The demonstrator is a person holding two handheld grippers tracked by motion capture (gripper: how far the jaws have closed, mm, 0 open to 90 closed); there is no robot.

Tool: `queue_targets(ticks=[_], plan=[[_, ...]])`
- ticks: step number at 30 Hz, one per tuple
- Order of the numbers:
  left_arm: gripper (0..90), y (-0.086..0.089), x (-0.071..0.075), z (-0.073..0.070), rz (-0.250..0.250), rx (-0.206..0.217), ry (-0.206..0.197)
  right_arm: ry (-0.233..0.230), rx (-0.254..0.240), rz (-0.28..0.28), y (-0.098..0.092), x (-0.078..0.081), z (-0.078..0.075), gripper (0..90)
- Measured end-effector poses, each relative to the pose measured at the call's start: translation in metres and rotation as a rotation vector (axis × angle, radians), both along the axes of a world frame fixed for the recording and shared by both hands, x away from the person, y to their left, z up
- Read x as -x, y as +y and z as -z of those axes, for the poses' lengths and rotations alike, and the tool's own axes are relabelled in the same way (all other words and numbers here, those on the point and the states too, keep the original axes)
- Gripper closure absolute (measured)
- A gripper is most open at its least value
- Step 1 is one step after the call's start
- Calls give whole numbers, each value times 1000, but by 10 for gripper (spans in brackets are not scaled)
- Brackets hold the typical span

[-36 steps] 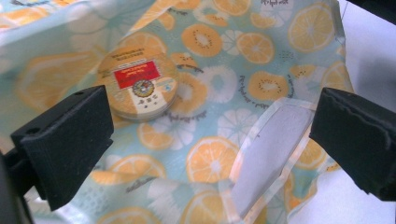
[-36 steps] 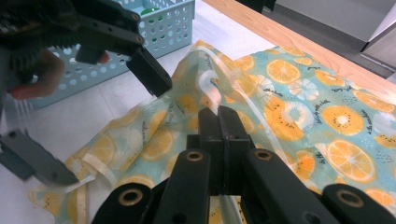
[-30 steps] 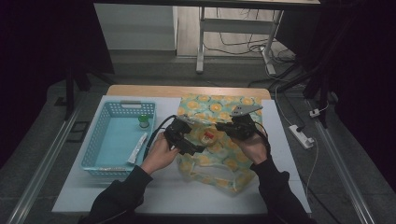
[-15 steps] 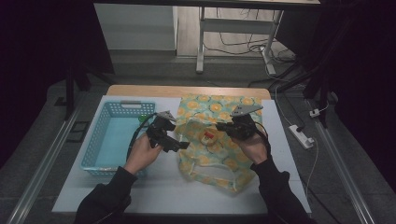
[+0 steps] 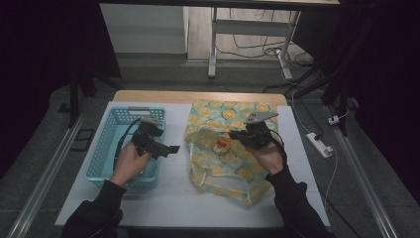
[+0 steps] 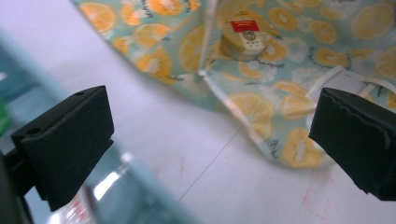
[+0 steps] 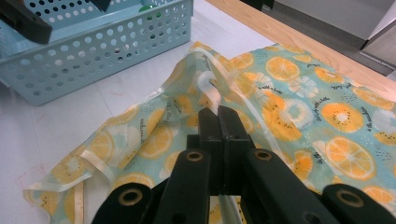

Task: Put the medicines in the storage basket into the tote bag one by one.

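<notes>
Left gripper [image 5: 171,148] held over the right rim of the blue basket [image 5: 106,144] at the bench's left side, jaws spread wide, nothing between them. Right gripper [image 7: 219,114] clenched on the cream-trimmed mouth of the orange-print fabric bag [image 5: 233,119], lifting that edge clear of the bench. Bag spread across the right half of the bench, reaching toward its far edge. Round tin with a red label [image 6: 242,39] lying on the bag's lining, inside the opening. Small green item [image 7: 148,8] seen through the basket wall.

Judged step: fetching the next item from the basket for bagging. Advised: keep the bag mouth raised and steady; lower the free jaws squarely into the basket, clear of its rim; carry over the lifted edge without snagging the trim.
</notes>
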State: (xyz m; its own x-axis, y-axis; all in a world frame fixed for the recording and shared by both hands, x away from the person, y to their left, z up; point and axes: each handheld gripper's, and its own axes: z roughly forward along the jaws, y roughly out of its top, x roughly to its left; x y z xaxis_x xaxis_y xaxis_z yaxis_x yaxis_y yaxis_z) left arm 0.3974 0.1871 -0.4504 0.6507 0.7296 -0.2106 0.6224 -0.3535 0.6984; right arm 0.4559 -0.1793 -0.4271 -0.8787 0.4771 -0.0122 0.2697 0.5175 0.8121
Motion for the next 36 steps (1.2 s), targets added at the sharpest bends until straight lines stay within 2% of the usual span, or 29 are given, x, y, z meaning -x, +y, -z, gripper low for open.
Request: queue_targets(ticks=[5, 12, 16, 20, 25, 30, 36], plan=[[0, 23, 5, 0, -51, -5, 1, -2, 3, -1, 1, 0, 1, 900], [0, 46, 8, 8, -116, -31, 15, 0, 7, -3, 2, 0, 1, 900], [1, 54, 7, 15, -141, -67, 19, 2, 8, -5, 2, 0, 2, 900], [1, 60, 3, 25, -164, -105, 42, 3, 10, -5, 2, 0, 3, 900], [0, 66, -3, 39, -171, -136, 90, 3, 12, -8, 3, 0, 3, 900], [0, 62, -7, 48, -157, -179, 133, 5, 12, -8, 2, -1, 3, 900], [8, 54, -11, 55, -137, -255, 180, 2, 14, -10, 3, 0, 3, 900]])
